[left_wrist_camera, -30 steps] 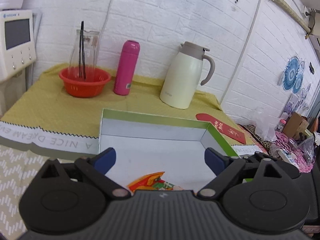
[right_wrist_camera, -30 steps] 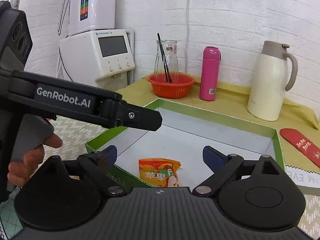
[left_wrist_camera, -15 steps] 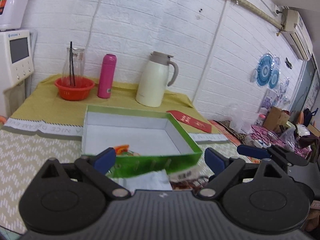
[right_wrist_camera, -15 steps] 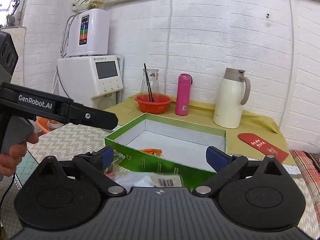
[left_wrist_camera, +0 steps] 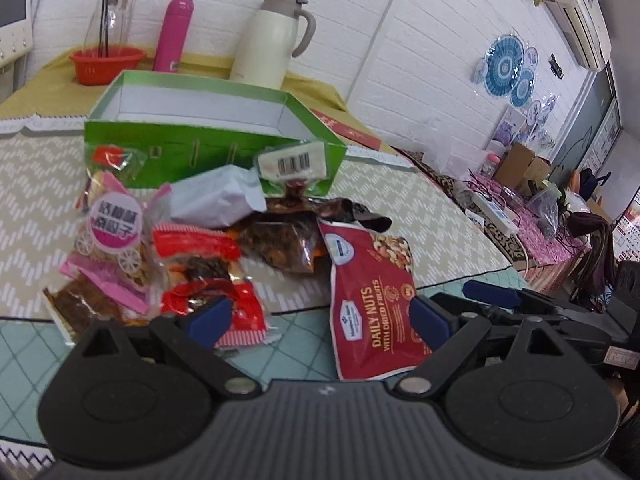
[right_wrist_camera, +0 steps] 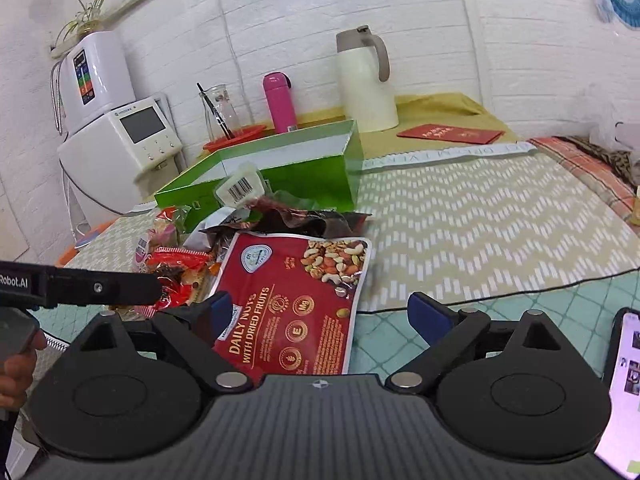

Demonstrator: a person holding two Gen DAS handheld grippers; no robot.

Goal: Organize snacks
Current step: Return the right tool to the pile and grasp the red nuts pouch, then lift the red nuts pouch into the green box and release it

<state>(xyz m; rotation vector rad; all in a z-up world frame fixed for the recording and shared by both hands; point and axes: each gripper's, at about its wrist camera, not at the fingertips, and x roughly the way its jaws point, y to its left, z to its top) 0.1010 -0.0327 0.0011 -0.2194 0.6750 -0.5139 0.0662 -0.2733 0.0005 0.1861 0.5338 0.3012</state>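
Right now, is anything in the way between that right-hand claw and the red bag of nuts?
Nothing visible is. The right gripper is open, and the red nuts bag lies flat on the cloth at the near edge of the snack pile, already reaching in between the fingers. The green box stands beyond the pile.

One green box (left_wrist_camera: 208, 148), two flasks (left_wrist_camera: 174, 34)

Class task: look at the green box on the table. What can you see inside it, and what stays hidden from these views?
Inside the green box only its white inner walls show. Its near wall hides the floor, so any contents cannot be seen. The snack pile lies outside, against its front.
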